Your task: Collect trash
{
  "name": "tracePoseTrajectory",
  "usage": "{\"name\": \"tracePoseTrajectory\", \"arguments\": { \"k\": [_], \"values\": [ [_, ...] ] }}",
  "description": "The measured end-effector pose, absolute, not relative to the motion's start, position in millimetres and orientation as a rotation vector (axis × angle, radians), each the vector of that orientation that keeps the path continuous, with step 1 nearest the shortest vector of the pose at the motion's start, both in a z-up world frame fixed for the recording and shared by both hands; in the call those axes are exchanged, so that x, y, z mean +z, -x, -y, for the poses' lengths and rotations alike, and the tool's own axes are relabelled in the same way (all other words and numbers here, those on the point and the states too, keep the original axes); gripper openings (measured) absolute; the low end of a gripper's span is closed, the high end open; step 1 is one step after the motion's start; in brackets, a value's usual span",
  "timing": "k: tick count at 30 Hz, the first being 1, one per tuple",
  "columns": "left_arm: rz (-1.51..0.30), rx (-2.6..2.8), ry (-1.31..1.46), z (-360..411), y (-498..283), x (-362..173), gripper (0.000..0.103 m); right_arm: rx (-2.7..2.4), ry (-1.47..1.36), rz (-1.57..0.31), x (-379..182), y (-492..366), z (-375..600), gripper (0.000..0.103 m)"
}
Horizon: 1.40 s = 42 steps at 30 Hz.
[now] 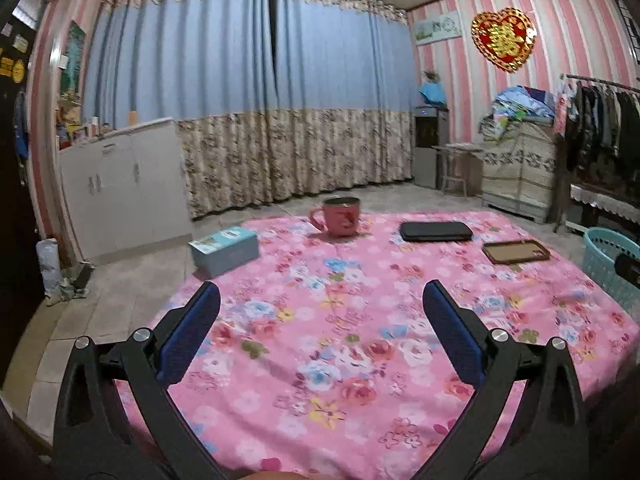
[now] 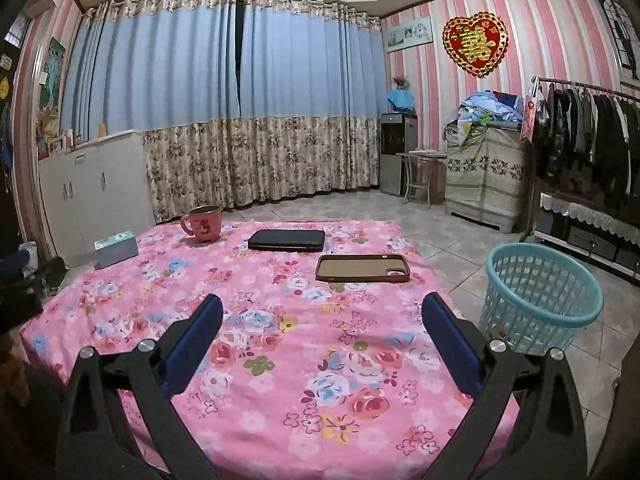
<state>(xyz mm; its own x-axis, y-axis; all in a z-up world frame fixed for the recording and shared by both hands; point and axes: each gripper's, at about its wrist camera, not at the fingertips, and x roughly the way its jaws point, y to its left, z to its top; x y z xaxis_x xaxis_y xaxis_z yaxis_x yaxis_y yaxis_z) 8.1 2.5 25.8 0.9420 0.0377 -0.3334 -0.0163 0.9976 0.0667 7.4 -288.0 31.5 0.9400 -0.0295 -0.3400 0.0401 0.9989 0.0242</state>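
Both the left gripper (image 1: 321, 292) and right gripper (image 2: 322, 306) hang released over the desk (image 2: 280, 360). The bin (image 2: 538, 294) stands on the floor beside the desk's right edge, nearer the right gripper. No trash shows.

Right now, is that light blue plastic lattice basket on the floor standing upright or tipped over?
Upright: the light blue plastic lattice basket stands on the floor tiles, its open rim facing up.

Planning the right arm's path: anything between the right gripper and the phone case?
Nothing. In the right wrist view, only bare floral tablecloth separates the open right gripper from the phone case.
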Motion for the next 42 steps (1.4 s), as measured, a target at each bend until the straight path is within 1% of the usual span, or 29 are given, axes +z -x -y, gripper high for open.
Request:
{"name": "tracePoseTrajectory", "arguments": {
  "k": [5,42],
  "values": [
    [-0.345,0.005,-0.062,2.5,-9.1,22.9,0.098,-0.02,0.013,-0.353,28.1,-8.1,280.4,0.097],
    [-0.34,-0.006,-0.057,7.4,-8.1,25.2,0.098,-0.017,0.0,-0.369,23.6,-8.8,281.5,0.097]
  ]
}}
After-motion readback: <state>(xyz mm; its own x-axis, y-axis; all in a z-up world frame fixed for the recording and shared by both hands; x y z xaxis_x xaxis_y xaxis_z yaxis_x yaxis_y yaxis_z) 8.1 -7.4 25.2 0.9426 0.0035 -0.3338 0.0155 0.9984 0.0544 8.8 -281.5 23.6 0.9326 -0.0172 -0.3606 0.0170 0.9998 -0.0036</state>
